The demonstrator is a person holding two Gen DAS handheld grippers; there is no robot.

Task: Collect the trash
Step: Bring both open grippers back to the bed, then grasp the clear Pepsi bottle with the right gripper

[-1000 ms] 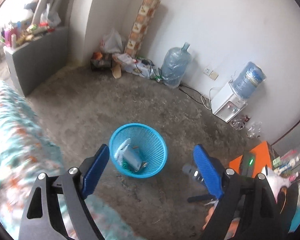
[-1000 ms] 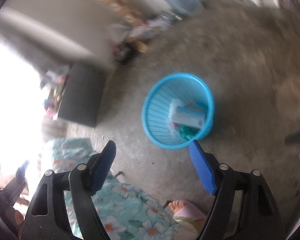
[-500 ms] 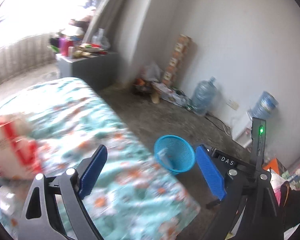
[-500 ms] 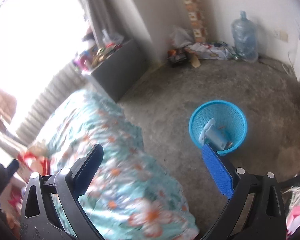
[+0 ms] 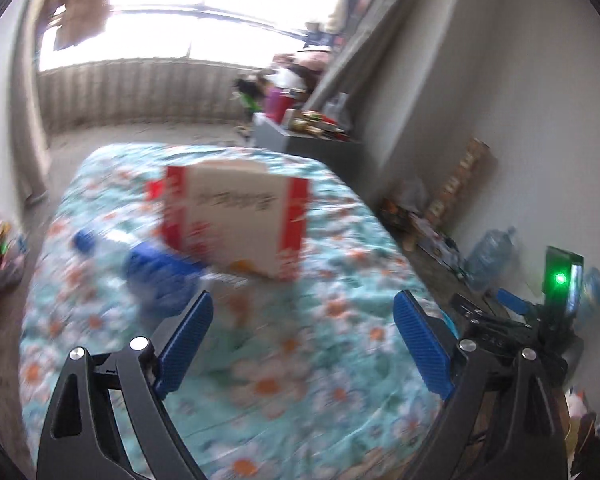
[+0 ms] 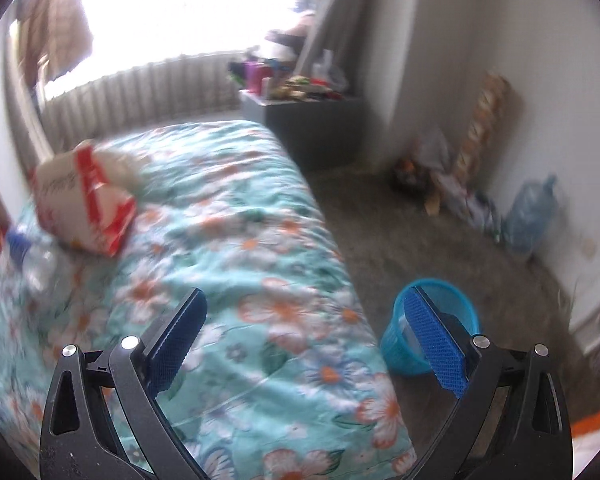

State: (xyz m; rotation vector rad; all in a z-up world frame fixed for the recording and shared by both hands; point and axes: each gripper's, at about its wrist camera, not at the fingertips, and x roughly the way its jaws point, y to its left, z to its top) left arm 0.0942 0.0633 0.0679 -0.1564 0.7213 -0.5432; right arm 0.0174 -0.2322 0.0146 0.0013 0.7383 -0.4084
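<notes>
Floral turquoise bedding (image 6: pixel 236 240) fills most of both views, lit by a bright window behind; motion blur softens the detail. On it lies a red-and-white carton (image 5: pixel 236 220), tilted, with a clear plastic bottle (image 5: pixel 112 240) bearing a blue cap just beside it on the carton's left. My left gripper (image 5: pixel 300 340) stands wide open over the bedding, nothing between its blue pads. My right gripper (image 6: pixel 312 340) is likewise spread to its widest, its jaws having just been opening, and empty. On the concrete floor beside the bed sits the blue basket (image 6: pixel 396 344), partly behind my right finger.
</notes>
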